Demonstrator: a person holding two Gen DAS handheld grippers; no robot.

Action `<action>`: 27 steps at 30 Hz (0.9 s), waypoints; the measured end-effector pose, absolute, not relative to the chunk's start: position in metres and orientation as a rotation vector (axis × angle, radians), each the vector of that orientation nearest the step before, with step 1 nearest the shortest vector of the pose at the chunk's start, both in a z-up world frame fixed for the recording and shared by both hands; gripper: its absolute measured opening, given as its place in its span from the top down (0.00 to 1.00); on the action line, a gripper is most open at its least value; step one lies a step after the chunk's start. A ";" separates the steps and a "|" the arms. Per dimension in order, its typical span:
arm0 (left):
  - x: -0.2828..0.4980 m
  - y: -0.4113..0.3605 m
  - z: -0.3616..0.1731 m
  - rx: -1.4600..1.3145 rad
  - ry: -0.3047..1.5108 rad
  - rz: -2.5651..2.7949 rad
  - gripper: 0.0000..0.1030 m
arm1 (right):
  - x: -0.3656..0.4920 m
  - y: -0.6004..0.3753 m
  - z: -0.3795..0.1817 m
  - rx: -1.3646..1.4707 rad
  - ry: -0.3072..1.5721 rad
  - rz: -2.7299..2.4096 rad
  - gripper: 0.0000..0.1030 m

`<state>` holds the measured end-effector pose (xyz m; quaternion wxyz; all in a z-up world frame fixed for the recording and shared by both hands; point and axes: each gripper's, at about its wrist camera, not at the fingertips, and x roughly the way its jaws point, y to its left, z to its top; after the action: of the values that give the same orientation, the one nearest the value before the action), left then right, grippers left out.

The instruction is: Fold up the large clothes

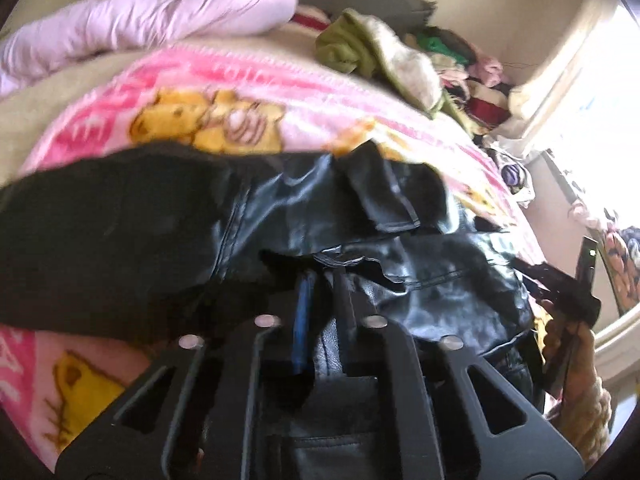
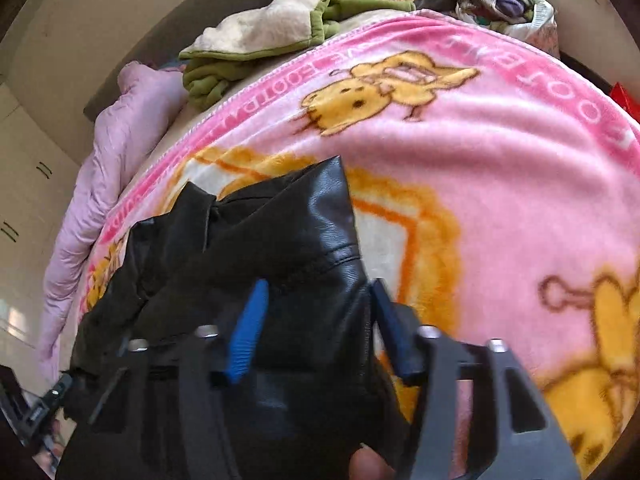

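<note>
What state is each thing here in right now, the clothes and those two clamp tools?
Black leather jacket: crumpled on the blanket, gripped at two spots.
Left gripper: shut on the jacket's edge.
Right gripper: closed around a thick fold of the jacket.
Pink cartoon blanket: spread flat.
Lilac padded jacket: lying unfolded.
Green fleece garment: roughly folded.
Clothes pile: jumbled.

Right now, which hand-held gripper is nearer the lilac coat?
Left. The left hand-held gripper holds the black jacket on the side where the lilac coat lies; the right hand-held gripper grips the jacket farther across the pink blanket.
</note>
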<state>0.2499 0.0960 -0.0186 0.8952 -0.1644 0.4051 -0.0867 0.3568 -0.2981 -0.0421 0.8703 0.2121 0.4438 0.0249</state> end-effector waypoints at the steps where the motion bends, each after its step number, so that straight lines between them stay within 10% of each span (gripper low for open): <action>1: 0.247 0.094 -0.011 -0.342 0.815 -0.200 1.00 | 0.356 -0.298 -0.039 0.436 0.911 0.067 0.83; 10: 0.230 0.102 0.053 -0.308 0.594 -0.221 1.00 | 0.345 -0.293 -0.021 0.421 0.757 0.092 0.86; 19: 0.276 0.125 -0.038 -0.300 0.868 -0.122 0.99 | 0.351 -0.286 -0.031 0.341 0.816 -0.001 0.75; 24: 0.274 0.131 -0.040 -0.307 0.876 -0.129 0.97 | 0.328 -0.280 -0.005 0.278 0.721 -0.016 0.38; 27: 0.268 0.124 -0.036 -0.263 0.865 -0.114 0.93 | 0.311 -0.258 0.009 0.244 0.692 0.108 0.35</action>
<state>0.2684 0.1242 -0.0364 0.8981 -0.1269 0.4176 -0.0550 0.3110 -0.2582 0.0088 0.9320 0.1191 0.3383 0.0527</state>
